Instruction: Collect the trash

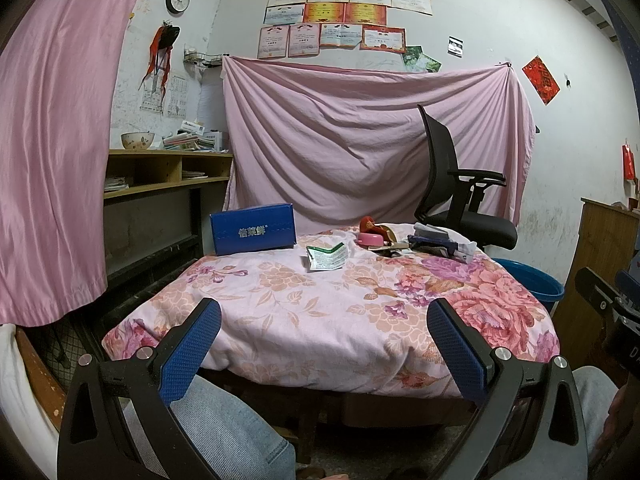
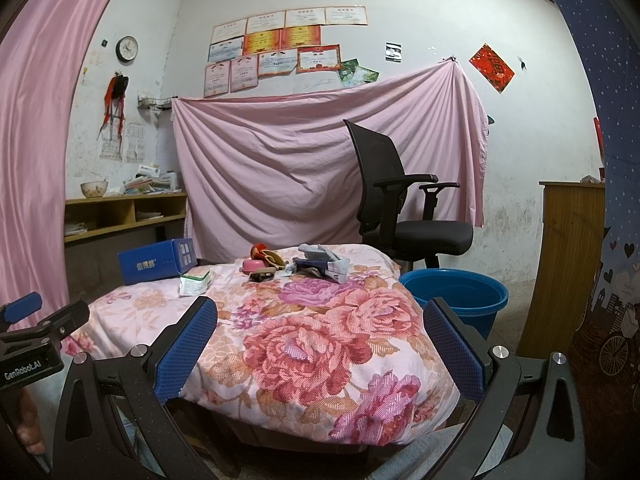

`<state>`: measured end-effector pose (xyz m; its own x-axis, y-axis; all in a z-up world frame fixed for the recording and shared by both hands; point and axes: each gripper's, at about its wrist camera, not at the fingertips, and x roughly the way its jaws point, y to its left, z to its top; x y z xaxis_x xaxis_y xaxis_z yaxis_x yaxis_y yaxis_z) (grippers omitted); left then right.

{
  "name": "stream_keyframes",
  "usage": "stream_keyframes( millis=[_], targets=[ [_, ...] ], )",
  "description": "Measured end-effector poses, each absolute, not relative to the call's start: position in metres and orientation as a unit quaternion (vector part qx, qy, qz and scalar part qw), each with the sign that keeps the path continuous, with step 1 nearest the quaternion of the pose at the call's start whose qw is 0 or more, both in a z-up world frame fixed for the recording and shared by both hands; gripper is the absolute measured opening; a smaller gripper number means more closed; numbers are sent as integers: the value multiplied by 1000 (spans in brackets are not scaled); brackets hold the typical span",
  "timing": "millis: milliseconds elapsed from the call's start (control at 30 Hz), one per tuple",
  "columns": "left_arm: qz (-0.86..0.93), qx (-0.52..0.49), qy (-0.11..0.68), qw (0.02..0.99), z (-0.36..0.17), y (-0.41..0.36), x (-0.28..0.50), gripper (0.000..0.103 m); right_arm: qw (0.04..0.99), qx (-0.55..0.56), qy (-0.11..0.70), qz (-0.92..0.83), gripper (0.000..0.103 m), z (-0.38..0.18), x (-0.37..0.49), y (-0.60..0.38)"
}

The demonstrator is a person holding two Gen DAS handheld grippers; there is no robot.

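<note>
Trash lies on a floral bedspread (image 1: 304, 312) ahead of both grippers: a crumpled green-and-white wrapper (image 1: 327, 257) straight beyond the left gripper (image 1: 324, 334), its long axis running left to right and tilted slightly, and farther right a loose pile of scraps (image 1: 436, 242) strung out left to right, with a pink round lid (image 1: 370, 239) and a red piece at its left end and grey-blue packaging at its right. A blue box (image 1: 253, 233) stands on its long edge, well ahead and to the left, printed face toward the camera. The left gripper is spread wide, blue pads apart, holding and touching nothing. The right gripper (image 2: 320, 334) is equally wide open and empty, hovering over the near edge of the bedspread. A blue basin (image 2: 456, 300) sits on the floor just beyond its right finger. A black office chair (image 2: 400, 204) stands behind, before a pink sheet (image 2: 304, 160) hung on a white wall with certificates and a clock (image 2: 127, 49).
</note>
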<state>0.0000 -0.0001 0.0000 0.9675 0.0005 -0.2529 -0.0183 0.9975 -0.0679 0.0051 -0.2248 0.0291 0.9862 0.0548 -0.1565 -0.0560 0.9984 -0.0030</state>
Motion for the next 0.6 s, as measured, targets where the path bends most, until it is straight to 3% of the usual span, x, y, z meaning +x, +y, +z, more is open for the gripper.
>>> stream_keyframes(
  millis=[600],
  targets=[
    [3,-37,130,991,0,0,1,101,996,-2,79,29,103,30,5,-224]
  ],
)
